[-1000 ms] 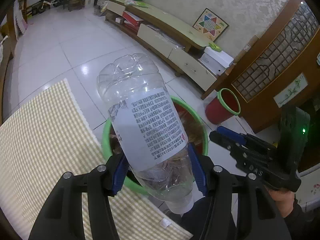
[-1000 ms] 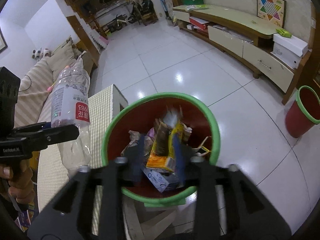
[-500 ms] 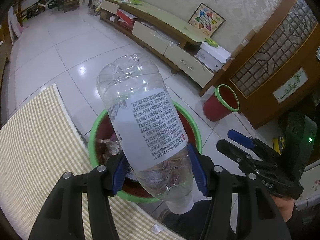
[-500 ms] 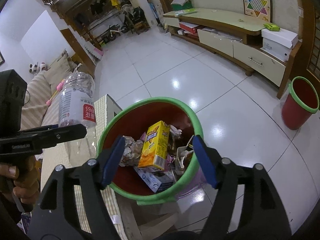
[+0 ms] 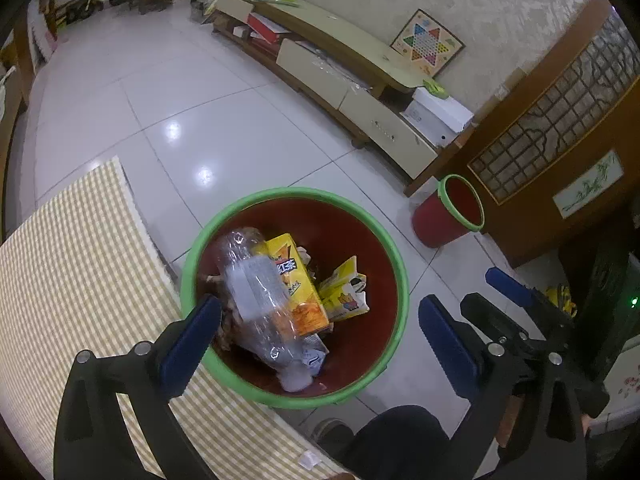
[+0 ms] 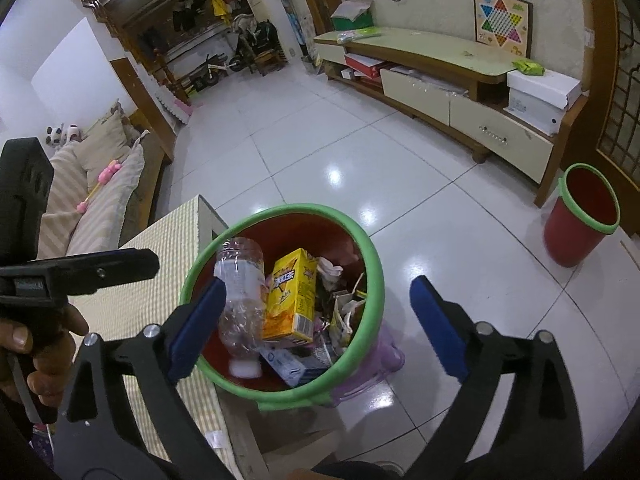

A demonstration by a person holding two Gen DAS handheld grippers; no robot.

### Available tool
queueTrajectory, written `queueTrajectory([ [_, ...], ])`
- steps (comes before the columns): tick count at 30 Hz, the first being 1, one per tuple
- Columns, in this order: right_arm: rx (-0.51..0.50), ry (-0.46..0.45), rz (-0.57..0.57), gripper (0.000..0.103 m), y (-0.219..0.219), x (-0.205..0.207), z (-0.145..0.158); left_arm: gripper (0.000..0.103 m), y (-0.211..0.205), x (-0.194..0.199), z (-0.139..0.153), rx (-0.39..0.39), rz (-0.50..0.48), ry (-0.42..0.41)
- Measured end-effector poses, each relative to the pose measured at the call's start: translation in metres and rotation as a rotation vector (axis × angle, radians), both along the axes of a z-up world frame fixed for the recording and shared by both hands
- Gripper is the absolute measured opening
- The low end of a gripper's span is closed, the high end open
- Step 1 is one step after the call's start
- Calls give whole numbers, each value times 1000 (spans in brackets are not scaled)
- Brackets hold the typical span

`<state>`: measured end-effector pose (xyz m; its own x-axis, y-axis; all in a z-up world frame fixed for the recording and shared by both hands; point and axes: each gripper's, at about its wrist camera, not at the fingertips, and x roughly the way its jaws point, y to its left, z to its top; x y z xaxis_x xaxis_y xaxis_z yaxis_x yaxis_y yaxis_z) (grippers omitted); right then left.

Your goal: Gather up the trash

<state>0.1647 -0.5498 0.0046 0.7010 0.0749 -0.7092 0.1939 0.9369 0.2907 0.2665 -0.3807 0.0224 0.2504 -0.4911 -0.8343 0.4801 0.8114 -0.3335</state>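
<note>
Bottle [image 5: 256,300] lies cap-down in your green-rimmed bin [image 5: 296,196] beside a yellow carton [image 5: 298,280] and wrappers; your left gripper [image 5: 320,328] and right gripper [image 6: 318,320], jaws just opened wide, hold nothing; second bin [image 5: 460,204] stands apart.

Left gripper [image 5: 320,332] jaws just opened wide, nothing between the pads; bottle [image 5: 260,304] lies in the green-rimmed bin [image 5: 396,256], cap end near, over a yellow carton [image 5: 298,280]; checked cloth [image 5: 80,260] left of bin; right gripper [image 5: 516,300] at right, jaws apart; second bin [image 5: 436,224] far right.
</note>
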Motion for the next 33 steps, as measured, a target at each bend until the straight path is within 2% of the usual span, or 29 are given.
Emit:
queueTrajectory([
  [6,-33,-14,9,97,14,2,8,95,22,-5,8,15,41,-25],
  [14,-98,-35,9,98,54,1,27,95,58,-25,14,42,69,-62],
  [22,-144,-55,71,98,115,-2,36,95,132,-50,23,9,202,-125],
  [26,-161,-54,116,98,150,-8,32,95,173,-73,25,35,267,-180],
  [29,-168,-64,145,98,176,-14,28,95,204,-94,24,98,319,-228],
  [33,-197,-69,197,98,213,-22,23,95,245,-120,17,105,394,-218],
])
